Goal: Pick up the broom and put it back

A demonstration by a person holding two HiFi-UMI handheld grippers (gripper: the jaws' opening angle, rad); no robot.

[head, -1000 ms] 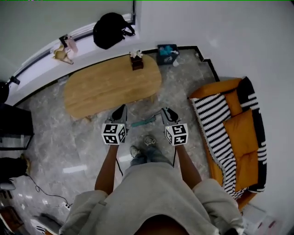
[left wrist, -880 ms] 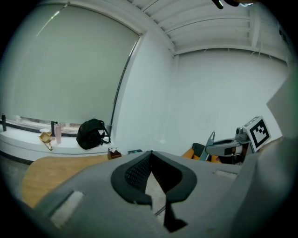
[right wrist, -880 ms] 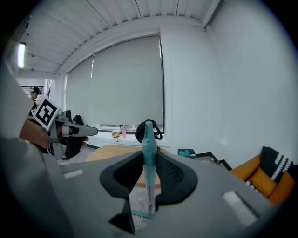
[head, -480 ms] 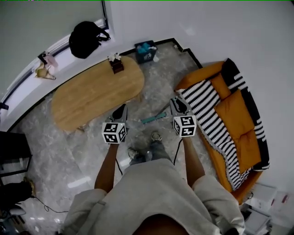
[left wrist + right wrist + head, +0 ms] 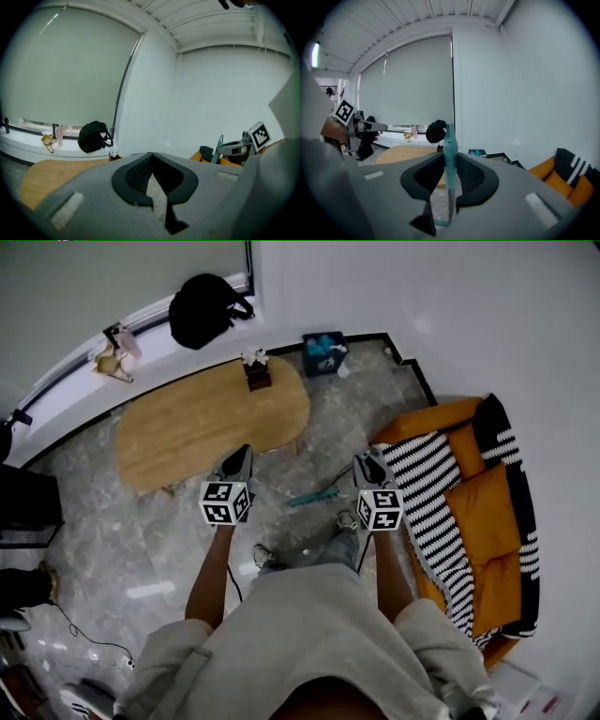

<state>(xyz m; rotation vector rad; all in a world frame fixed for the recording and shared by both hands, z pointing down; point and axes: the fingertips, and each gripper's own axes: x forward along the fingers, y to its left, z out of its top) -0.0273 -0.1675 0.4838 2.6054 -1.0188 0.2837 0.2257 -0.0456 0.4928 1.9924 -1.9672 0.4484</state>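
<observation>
oval wooden surface [image 5: 202, 427] — small brown box [image 5: 256, 374] at its far end | black backpack [image 5: 206, 309] on windowsill [image 5: 75, 395] | dark bin [image 5: 324, 352] on marble floor [image 5: 112, 531] by the wall | orange sofa [image 5: 492, 512] — striped blanket [image 5: 431, 493] draped over it

Each claw, the left gripper [image 5: 246, 450] and the right gripper [image 5: 364, 457], has a smooth grey body. At its front are two black pads [image 5: 135, 174] with a fine mesh texture. Just behind each claw sits a white cube [image 5: 226, 502] printed with black square markers. A thin dark cable [image 5: 359, 557] trails back from behind the right claw. Further back are a pale beige short-sleeved shirt [image 5: 309, 643], blue jeans [image 5: 317, 554] and light sneakers [image 5: 263, 555].
</observation>
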